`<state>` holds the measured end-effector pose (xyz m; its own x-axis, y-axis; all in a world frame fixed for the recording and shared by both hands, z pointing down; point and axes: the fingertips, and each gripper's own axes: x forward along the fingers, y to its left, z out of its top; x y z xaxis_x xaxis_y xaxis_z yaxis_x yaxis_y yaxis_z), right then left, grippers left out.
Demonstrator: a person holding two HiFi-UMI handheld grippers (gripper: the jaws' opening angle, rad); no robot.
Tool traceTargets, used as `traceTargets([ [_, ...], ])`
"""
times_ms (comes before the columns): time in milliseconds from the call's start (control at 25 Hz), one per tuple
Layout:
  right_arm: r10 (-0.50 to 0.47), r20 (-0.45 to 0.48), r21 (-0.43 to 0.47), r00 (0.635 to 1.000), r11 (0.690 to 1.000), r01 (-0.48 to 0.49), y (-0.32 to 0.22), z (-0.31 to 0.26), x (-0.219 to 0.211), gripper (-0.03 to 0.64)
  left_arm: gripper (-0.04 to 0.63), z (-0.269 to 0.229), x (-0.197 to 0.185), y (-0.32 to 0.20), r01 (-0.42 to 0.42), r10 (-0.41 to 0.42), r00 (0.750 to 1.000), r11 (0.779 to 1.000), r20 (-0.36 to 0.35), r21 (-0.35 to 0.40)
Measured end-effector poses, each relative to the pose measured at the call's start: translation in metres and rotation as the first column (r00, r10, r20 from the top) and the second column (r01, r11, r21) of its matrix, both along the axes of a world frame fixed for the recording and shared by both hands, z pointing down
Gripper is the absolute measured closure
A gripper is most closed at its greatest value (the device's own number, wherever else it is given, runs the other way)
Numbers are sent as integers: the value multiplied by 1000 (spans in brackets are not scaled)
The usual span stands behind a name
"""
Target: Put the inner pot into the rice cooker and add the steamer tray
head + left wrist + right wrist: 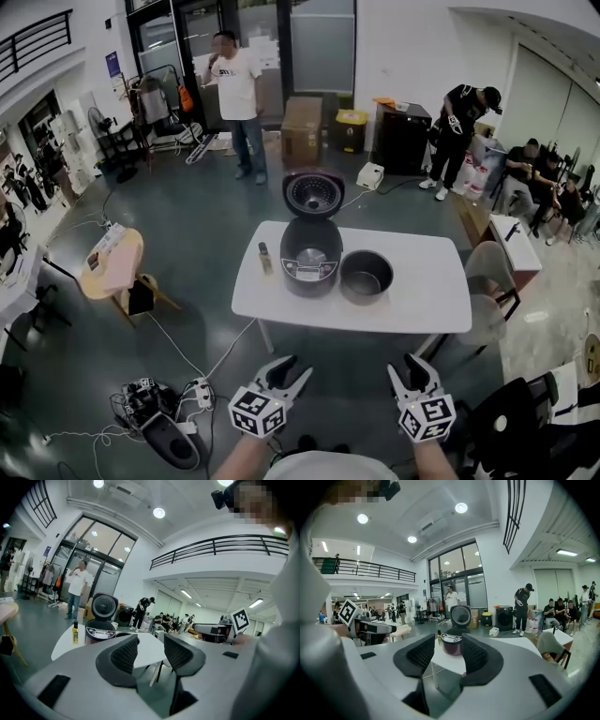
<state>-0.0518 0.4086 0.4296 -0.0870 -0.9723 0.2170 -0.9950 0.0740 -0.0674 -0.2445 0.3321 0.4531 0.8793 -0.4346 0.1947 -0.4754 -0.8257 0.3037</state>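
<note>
Nearest the head camera, both tools are hanging low by the person's waist, well short of the rice cooker [310, 253] and not yet over the worktop [422, 305] that is carrying it. The left tool [293, 369] is standing with its jaws spread and nothing between the pads. Its own view is showing only open air in the gap, with the rice cooker far off to the left. The right tool [406, 367] is likewise spread and gripping nothing. In its view the rice cooker is sitting in the distance, framed by the gap but well apart from the pads.

The rice cooker is standing with its lid [314, 194] swung upright behind it, so the cavity is lying open. The inner pot [366, 275] is resting on the worktop just to the right of the rice cooker; whether it is touching the body I cannot tell. A small bottle [265, 258] is standing just to the left of the rice cooker. No steamer tray is showing plainly. Something pale is glinting inside the cavity, too small to identify.

Judging from this, the task is sitting at its very start, with neither part placed. What is remaining is reaching the rice cooker, picking up the inner pot, lowering it into the cavity, then finding and seating the steamer tray.
</note>
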Motion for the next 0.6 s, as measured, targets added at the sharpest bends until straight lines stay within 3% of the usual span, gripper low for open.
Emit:
traceTargets([
  [600,63,-25,-7,998,998,-63,-18,10,-16,383,337,14,-18,-29,-56,56,998,998,18,-11],
])
